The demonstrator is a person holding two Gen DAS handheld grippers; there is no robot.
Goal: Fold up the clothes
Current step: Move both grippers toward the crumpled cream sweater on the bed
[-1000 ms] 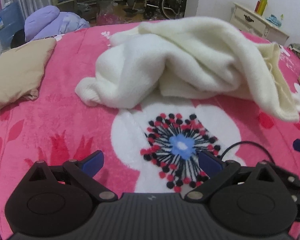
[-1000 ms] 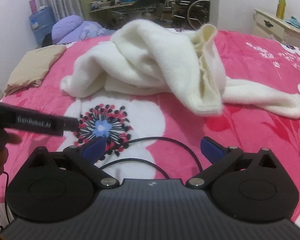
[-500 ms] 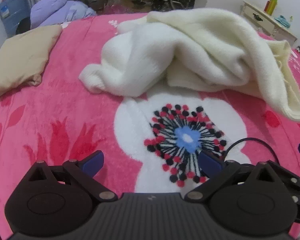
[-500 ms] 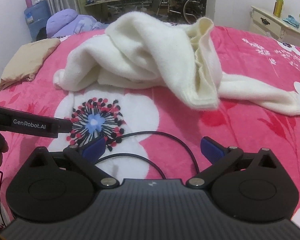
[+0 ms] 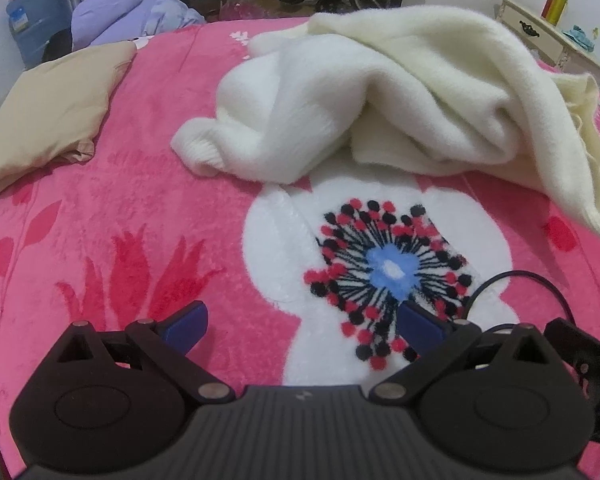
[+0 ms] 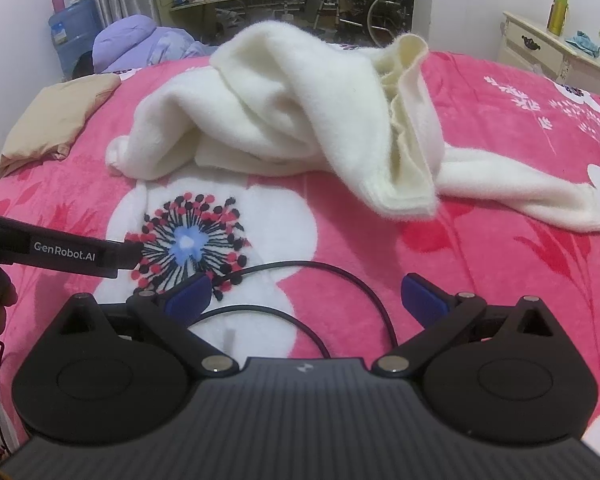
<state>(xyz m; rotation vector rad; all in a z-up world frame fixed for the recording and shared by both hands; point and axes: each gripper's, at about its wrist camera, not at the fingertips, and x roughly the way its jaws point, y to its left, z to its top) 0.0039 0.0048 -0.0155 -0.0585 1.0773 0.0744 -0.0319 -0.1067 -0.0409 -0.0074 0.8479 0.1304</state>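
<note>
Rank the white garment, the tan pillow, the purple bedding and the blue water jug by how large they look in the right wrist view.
1. White garment, by far the largest.
2. Tan pillow.
3. Purple bedding.
4. Blue water jug.
The last three lie farther from the camera, so the look may mislead; bedding and jug are close in size.

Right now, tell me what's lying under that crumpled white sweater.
The white sweater lies heaped directly on the pink floral blanket, its near edge reaching the big white flower print. Whatever is beneath the heap's middle is covered. Both claws are open, short of it.
</note>
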